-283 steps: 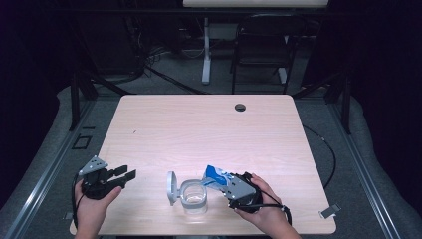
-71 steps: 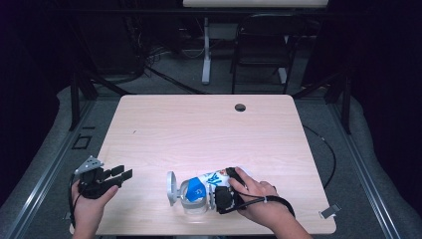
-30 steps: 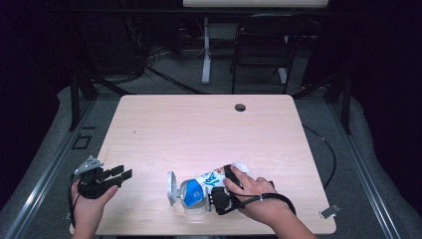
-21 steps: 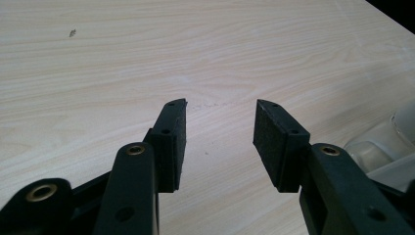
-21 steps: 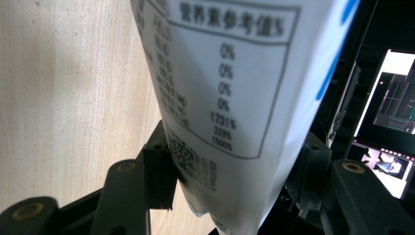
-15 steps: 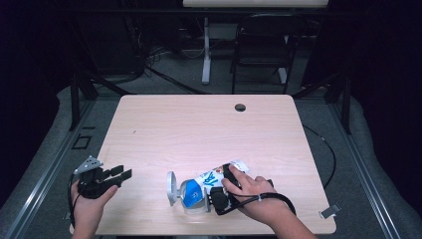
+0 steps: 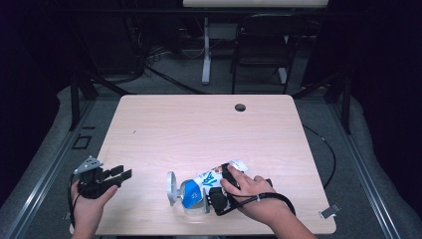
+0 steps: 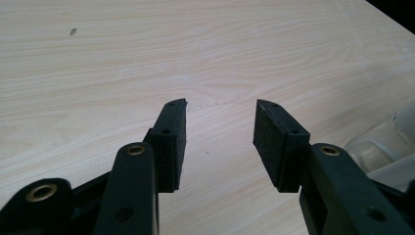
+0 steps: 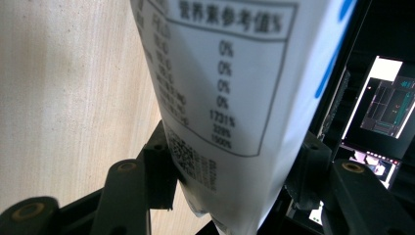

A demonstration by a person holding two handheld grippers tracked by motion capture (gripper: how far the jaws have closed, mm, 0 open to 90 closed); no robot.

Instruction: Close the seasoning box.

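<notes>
Near the front edge of the wooden table [image 7: 199, 124], my right gripper [image 7: 215, 198] is clamping a white-and-blue printed pouch [image 7: 201, 185] over a clear jar [image 7: 195, 205]. My left gripper [image 7: 119, 174] is hovering at the front-left corner, jaws wide apart, gripping nothing.

A lab or studio. Dark drapes, a chair [image 7: 259, 47] and cables [image 7: 164, 50] at top of frame surround a bare table [image 7: 199, 129].

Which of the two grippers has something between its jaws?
The right gripper: its jaws clamp a white-and-blue packet. The left gripper is open over bare table.
</notes>
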